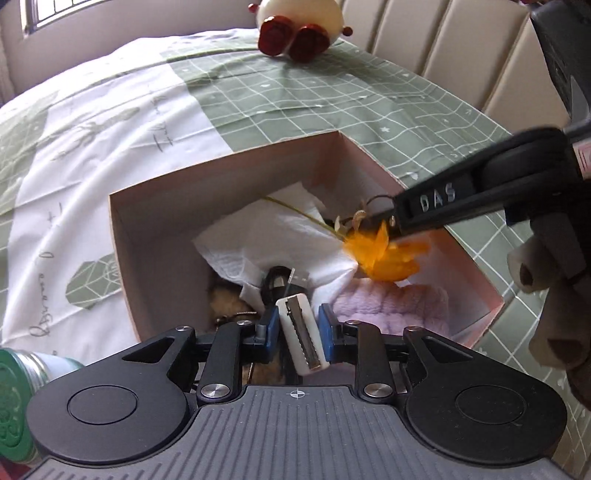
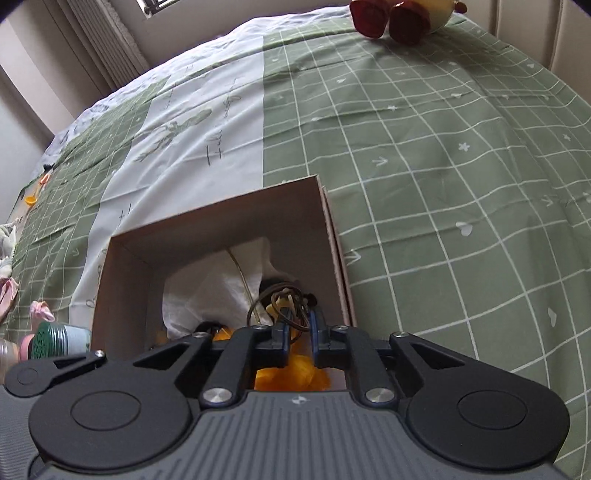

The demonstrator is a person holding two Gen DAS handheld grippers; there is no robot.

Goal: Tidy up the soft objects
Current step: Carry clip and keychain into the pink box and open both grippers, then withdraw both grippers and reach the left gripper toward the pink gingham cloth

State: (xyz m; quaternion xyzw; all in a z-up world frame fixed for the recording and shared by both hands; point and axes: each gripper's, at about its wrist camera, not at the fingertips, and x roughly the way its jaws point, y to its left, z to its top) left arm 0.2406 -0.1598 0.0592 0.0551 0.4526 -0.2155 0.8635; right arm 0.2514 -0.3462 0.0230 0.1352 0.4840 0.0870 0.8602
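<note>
An open pink cardboard box [image 1: 155,236] stands on the bed; it also shows in the right wrist view [image 2: 122,280]. Inside lie white tissue paper [image 1: 266,236], a lilac fluffy cloth [image 1: 391,302] and something brown and furry [image 1: 225,302]. My left gripper [image 1: 297,328] is over the box, shut on a white clip with a serrated metal strip [image 1: 301,332]. My right gripper [image 2: 297,325] reaches in from the right, shut on an orange fabric flower [image 1: 384,254] by its thin stem and wire; the flower [image 2: 288,373] hangs over the box.
A cream plush toy with red feet [image 1: 295,26] sits at the head of the green checked bedspread [image 2: 443,166]. A green-lidded jar [image 1: 14,402] stands left of the box. Small pink items [image 2: 37,310] lie at the bed's left edge. A padded headboard [image 1: 443,44] rises at the right.
</note>
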